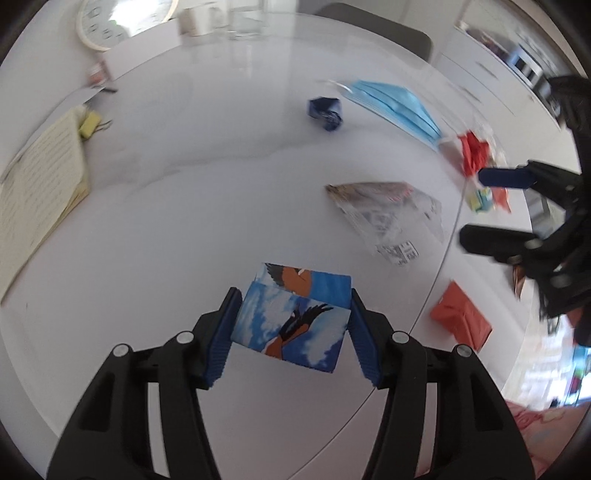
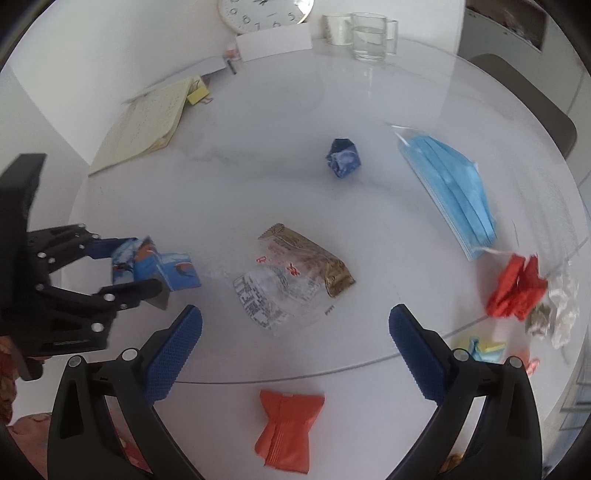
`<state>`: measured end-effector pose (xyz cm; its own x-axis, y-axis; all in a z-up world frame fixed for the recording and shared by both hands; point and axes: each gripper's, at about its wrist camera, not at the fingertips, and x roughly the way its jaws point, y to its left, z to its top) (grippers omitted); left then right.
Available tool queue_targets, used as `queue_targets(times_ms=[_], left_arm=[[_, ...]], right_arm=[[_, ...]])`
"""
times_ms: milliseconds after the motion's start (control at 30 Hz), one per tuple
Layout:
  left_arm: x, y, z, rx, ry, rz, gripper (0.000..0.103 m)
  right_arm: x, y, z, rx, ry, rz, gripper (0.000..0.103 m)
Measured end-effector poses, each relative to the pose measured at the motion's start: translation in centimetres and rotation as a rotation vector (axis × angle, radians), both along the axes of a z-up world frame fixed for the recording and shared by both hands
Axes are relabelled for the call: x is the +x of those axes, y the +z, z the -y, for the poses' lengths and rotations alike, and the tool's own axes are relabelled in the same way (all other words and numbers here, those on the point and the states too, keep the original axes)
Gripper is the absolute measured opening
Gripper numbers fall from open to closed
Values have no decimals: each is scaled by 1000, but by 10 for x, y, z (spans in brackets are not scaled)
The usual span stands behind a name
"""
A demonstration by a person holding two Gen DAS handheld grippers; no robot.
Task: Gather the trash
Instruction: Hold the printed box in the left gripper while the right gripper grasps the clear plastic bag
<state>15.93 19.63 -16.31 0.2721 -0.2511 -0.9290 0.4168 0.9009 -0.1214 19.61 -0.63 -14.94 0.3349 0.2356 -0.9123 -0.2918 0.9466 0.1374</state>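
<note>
My left gripper (image 1: 293, 328) is shut on a small blue carton with a bird picture (image 1: 291, 319), held just above the white round table (image 1: 166, 221); the carton also shows in the right wrist view (image 2: 162, 269). My right gripper (image 2: 295, 350) is open and empty above the table's near edge. A clear and brown snack wrapper (image 2: 291, 280) lies just beyond its fingertips, and an orange wrapper (image 2: 288, 428) lies between its fingers below. A crumpled blue wrapper (image 2: 342, 157), a blue face mask (image 2: 450, 188) and a red crumpled wrapper (image 2: 517, 291) lie farther out.
A notebook (image 2: 144, 125) and yellow sticky notes (image 2: 197, 95) lie at the far left. A clock (image 2: 266, 14), a white card (image 2: 273, 44), a paper cup (image 2: 338, 29) and a glass (image 2: 369, 37) stand at the back. Crumpled white paper (image 2: 561, 310) and small coloured scraps (image 2: 480, 349) sit at the right edge.
</note>
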Motion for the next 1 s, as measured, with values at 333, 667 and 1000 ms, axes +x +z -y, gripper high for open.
queue_targets(times_ms=[333,667,1000], left_arm=[[-4,6,-3,-11,77,0,55],[-22,35,36,-47,24,23,55],[-73,73,147,-79,-154,74,55]], right_arm=[[17,-29,-8,-69,62,-59,8],[-23,16,59,57,-90,23,4],[-122,50,163,72,-289,77,4]])
